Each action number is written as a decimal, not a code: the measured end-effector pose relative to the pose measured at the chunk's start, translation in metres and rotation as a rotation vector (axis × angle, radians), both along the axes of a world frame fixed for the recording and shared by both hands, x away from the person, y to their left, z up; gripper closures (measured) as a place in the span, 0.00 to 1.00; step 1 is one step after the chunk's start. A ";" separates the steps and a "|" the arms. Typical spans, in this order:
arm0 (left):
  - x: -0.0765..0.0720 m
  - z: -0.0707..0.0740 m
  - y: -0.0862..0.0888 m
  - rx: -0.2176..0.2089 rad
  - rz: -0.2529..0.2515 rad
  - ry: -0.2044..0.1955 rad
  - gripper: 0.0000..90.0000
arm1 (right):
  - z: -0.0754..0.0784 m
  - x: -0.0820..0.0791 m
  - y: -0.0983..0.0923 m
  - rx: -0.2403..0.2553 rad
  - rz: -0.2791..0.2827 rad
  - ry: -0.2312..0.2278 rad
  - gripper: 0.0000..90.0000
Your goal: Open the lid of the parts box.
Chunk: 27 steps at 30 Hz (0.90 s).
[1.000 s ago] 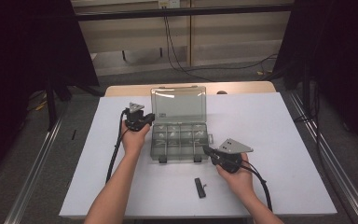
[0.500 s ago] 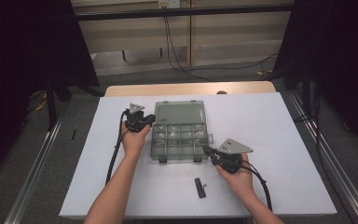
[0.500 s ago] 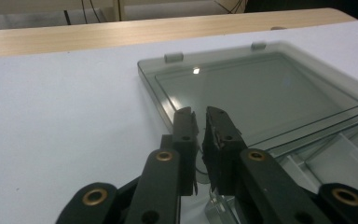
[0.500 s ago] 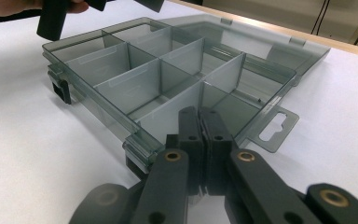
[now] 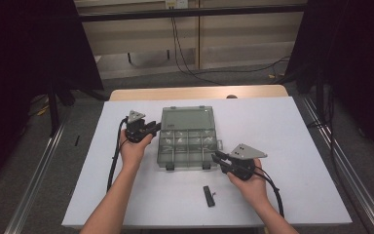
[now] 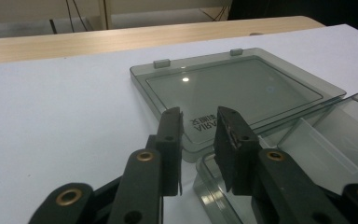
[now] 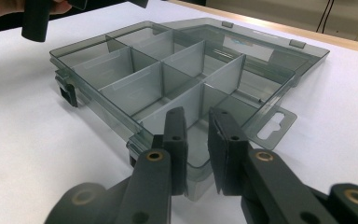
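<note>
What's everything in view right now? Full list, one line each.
compartment box: 1, smoky clear grey, table centre, open, compartments look empty
lid: 1, same grey, hinged at the box's far side, lying flat on the table
small black piece: 1, black, on the table near the front edge, in front of the box
table: 1, white top, wooden strip along the far edge
cables: several, black, on the floor beyond the table
left tongs: 1, black, at the box's left far corner, jaws just opening, nothing gripped
right tongs: 1, black, at the box's right near corner, jaws just opening, box wall between them
hands: 2, holding the tongs
</note>
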<state>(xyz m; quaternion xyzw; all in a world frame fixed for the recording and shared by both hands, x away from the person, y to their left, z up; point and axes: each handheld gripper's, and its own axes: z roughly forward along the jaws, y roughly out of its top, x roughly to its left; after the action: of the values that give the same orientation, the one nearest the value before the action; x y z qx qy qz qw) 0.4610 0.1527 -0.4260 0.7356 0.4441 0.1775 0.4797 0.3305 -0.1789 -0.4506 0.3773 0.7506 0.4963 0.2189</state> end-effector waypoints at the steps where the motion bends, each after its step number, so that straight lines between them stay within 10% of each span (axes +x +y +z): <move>1: -0.001 0.001 0.001 -0.005 -0.004 -0.007 0.78 | 0.000 0.000 0.000 0.004 -0.002 0.004 0.85; 27: -0.053 0.014 0.027 -0.066 -0.089 -0.083 0.47 | 0.016 -0.018 -0.004 0.064 0.017 0.035 0.65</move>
<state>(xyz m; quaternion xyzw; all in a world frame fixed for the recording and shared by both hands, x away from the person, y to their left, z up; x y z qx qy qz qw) 0.4078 0.1802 -0.4118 0.7303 0.3965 0.1716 0.5292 0.3121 -0.1831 -0.4346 0.3864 0.7413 0.5152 0.1894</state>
